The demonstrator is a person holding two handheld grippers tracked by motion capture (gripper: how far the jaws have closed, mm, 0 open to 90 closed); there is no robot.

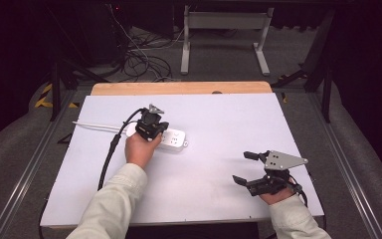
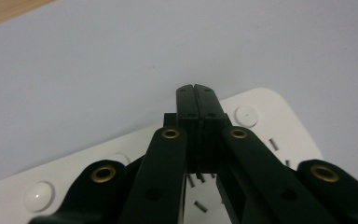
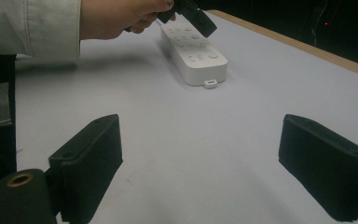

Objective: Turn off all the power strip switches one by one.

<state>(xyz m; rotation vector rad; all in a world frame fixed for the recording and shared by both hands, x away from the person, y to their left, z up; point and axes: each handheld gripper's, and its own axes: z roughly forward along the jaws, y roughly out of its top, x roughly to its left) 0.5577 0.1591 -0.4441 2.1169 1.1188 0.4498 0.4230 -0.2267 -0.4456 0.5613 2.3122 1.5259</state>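
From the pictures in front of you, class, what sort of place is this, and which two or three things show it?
Probably a lab or workshop set up for recording handling work. A plain white table holds a white power strip, loose cables lie on the grey floor beyond, and a person works with a hand-held left gripper and right gripper.

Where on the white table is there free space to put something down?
Free: the wide patch between the power strip and the right hand-held gripper, and the far right corner of the table. Crowded: around the strip, where the left hand-held gripper hangs over it.
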